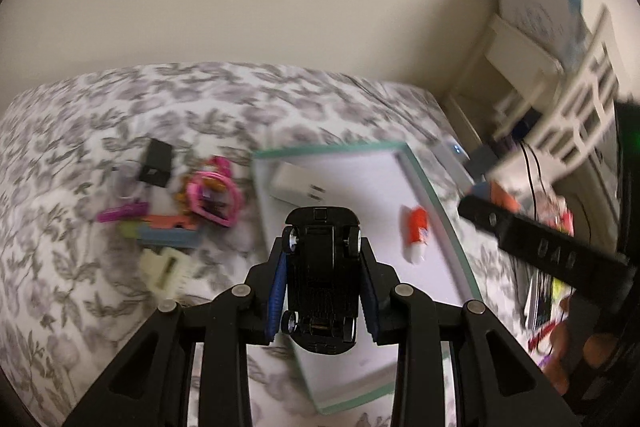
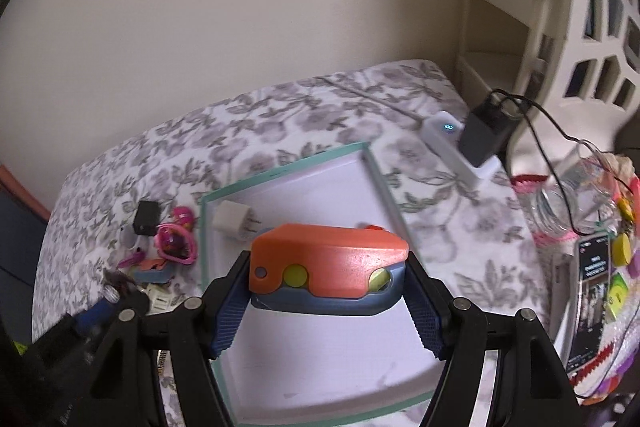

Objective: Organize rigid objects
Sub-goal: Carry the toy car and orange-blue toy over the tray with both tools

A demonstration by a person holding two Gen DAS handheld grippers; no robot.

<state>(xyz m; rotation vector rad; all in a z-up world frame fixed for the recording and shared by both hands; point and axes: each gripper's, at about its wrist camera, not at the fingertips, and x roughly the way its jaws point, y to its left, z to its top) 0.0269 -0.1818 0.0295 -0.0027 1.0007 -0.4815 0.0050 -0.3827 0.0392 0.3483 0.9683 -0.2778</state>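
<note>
My left gripper (image 1: 323,246) is shut on a black toy car (image 1: 320,279), which is belly-up with its wheels showing between the blue pads (image 1: 278,291). It hangs above a shallow white tray with a teal rim (image 1: 440,211) lying on the floral bedspread. Inside the tray are a white plug (image 1: 296,187) and an orange-and-white tube (image 1: 418,233). My right gripper (image 2: 328,267) is shut on an orange and blue-grey block with yellow-green dots (image 2: 328,247), held over the same tray (image 2: 206,239), where the white plug (image 2: 236,221) also lies.
Left of the tray is a loose pile: pink heart-shaped glasses (image 1: 214,195), a small black box (image 1: 156,163), a purple clip, a cream piece. To the right are a white power strip with a black adapter (image 2: 484,135), a glass jar (image 2: 568,199), a phone (image 2: 592,291) and a cream basket (image 2: 592,27).
</note>
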